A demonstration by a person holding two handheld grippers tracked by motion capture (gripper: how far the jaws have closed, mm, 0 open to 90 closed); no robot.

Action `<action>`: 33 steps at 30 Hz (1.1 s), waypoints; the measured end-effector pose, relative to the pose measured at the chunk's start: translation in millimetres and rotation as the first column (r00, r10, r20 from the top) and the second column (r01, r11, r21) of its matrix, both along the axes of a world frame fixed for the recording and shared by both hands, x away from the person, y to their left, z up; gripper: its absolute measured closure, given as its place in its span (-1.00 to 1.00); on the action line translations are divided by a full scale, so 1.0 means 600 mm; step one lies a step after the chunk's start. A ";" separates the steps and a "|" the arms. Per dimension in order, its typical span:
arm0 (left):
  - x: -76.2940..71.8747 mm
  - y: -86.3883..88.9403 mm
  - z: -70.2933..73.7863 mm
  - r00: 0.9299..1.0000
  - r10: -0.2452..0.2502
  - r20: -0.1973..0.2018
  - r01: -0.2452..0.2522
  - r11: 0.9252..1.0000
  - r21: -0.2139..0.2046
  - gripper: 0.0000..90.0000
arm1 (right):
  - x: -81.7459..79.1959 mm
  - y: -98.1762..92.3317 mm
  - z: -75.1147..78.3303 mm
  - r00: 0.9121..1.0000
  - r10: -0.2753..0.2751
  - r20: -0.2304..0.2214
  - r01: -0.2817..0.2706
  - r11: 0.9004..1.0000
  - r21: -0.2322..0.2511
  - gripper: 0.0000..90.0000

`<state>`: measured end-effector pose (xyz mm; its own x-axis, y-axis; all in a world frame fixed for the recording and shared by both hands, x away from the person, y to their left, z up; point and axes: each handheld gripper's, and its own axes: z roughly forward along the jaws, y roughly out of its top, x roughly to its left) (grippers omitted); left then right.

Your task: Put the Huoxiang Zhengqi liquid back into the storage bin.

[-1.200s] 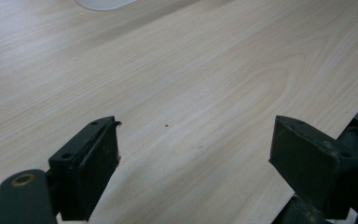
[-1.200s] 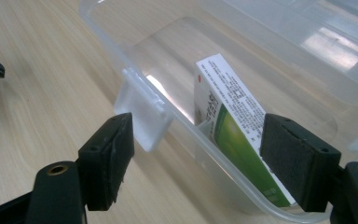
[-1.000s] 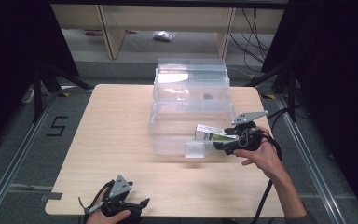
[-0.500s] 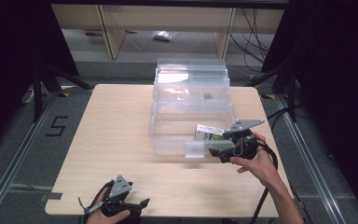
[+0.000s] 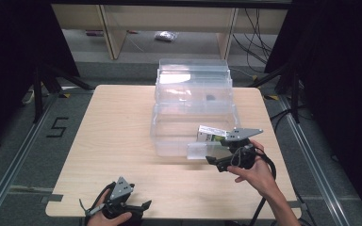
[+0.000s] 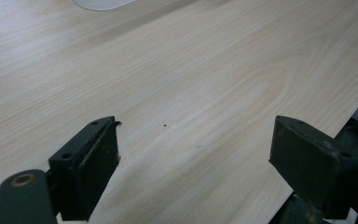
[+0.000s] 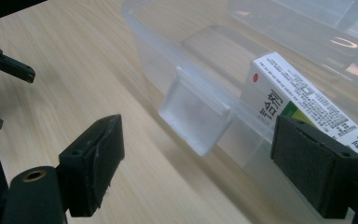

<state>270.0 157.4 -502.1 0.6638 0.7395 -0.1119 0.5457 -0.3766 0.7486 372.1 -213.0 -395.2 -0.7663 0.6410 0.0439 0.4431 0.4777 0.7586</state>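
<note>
Right gripper view: right tongs (image 7: 193,163) wide, nothing between the pads; jaws have just been opening. Small carton (image 7: 303,105), white w/ green print, lies inside the clear bin (image 7: 144,32), leaning on the near wall, just behind the bin's front tab (image 7: 193,114). Carton prob light, thin card, crushable, so go gentle, grip across the narrow faces near mid-length, not the flaps. Bin wall smooth, hard plastic, likely slippery; the tab looks the best hold. High view: right tongs (image 5: 221,162) sit just in front of the bin (image 5: 169,141) on the worktop (image 5: 108,122); left tongs (image 5: 141,207) wide too, empty, resting at the near edge, well apart from the bin
</note>
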 end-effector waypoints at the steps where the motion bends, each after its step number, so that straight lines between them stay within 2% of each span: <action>1: -0.001 0.000 0.001 1.000 -0.007 0.000 0.007 1.000 -0.008 -0.67 | -0.003 0.001 -0.001 1.000 -0.013 -0.005 0.013 1.000 0.007 -0.59; 2: -0.002 -0.002 0.000 1.000 0.003 0.002 -0.003 1.000 -0.021 -0.67 | -0.004 0.002 -0.003 1.000 -0.005 -0.006 0.005 1.000 0.009 -0.60; 5: -0.002 -0.002 -0.001 1.000 0.003 0.000 -0.003 1.000 -0.022 -0.67 | -0.010 0.005 -0.007 1.000 -0.005 -0.017 0.005 1.000 0.012 -0.60; 6: -0.001 -0.001 0.000 1.000 0.002 0.001 -0.002 1.000 -0.010 -0.67 | -0.010 0.005 -0.012 1.000 0.013 -0.003 -0.013 1.000 0.001 -0.60; 7: 0.000 0.000 0.000 1.000 0.003 0.002 -0.003 1.000 -0.002 -0.67 | -0.013 0.006 -0.014 1.000 0.008 -0.019 -0.008 1.000 0.011 -0.60; 8: 0.000 0.000 0.000 1.000 0.004 0.002 -0.004 1.000 -0.002 -0.67 | -0.012 0.006 -0.014 1.000 0.024 -0.016 -0.024 1.000 0.007 -0.60; 9: 0.000 -0.001 -0.002 1.000 0.008 0.010 -0.008 1.000 -0.011 -0.67 | -0.017 0.007 -0.015 0.999 -0.003 -0.039 0.004 1.000 0.016 -0.61; 14: 0.000 -0.001 -0.001 1.000 0.009 0.007 -0.009 1.000 -0.010 -0.67 | -0.024 0.002 -0.026 0.999 -0.018 -0.041 0.019 1.000 0.023 -0.63; 16: 0.000 -0.001 -0.002 1.000 0.008 0.008 -0.008 1.000 -0.012 -0.67 | -0.024 0.000 -0.031 1.000 0.000 -0.022 0.000 1.000 0.015 -0.63; 19: 0.000 0.000 -0.001 1.000 0.008 0.010 -0.008 1.000 -0.011 -0.67 | -0.030 0.000 -0.037 0.999 -0.016 -0.045 0.017 0.999 0.028 -0.64; 22: 0.000 0.000 -0.001 1.000 0.008 0.010 -0.008 1.000 -0.010 -0.67 | -0.032 0.000 -0.041 0.999 0.000 -0.034 0.001 0.999 0.034 -0.64; 23: 0.000 0.000 -0.001 1.000 0.008 0.011 -0.008 1.000 -0.010 -0.67 | -0.038 0.001 -0.041 0.998 -0.024 -0.064 0.026 0.999 0.033 -0.64; 24: 0.000 0.000 0.000 1.000 0.007 0.005 -0.007 1.000 -0.003 -0.67 | -0.040 0.002 -0.043 0.997 -0.029 -0.069 0.031 0.999 0.032 -0.64; 25: 0.000 0.000 0.000 1.000 0.005 0.001 -0.005 1.000 -0.002 -0.67 | -0.039 0.001 -0.045 0.998 -0.018 -0.053 0.020 0.999 0.034 -0.64; 26: 0.000 0.000 0.000 1.000 0.002 0.000 -0.002 1.000 -0.001 -0.67 | -0.044 0.003 -0.045 0.996 -0.032 -0.082 0.036 0.998 0.041 -0.64; 27: 0.000 0.000 0.000 1.000 0.003 0.000 -0.003 1.000 -0.002 -0.67 | -0.042 0.002 -0.049 0.998 -0.022 -0.051 0.024 0.999 0.037 -0.64; 28: 0.000 0.000 0.000 1.000 0.003 0.000 -0.003 1.000 -0.002 -0.67 | -0.042 0.002 -0.049 0.998 -0.022 -0.051 0.024 0.999 0.037 -0.64; 29: 0.000 0.000 0.000 1.000 0.002 0.002 -0.002 1.000 -0.002 -0.67 | -0.044 0.001 -0.054 0.998 -0.014 -0.067 0.016 0.999 0.036 -0.64; 32: 0.000 0.000 0.000 1.000 0.003 0.002 -0.003 1.000 -0.002 -0.67 | -0.045 -0.001 -0.059 0.997 -0.012 -0.070 0.014 0.999 0.033 -0.64; 33: 0.000 0.000 0.001 1.000 0.001 0.003 -0.001 1.000 -0.001 -0.67 | -0.053 0.000 -0.064 0.994 -0.047 -0.102 0.051 0.998 0.029 -0.64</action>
<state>269.7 157.5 -501.8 0.6631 0.7403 -0.1105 0.5439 -0.3752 0.7506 340.4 -213.0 -433.6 -0.7246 0.6747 0.1403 0.5405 0.4300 0.7232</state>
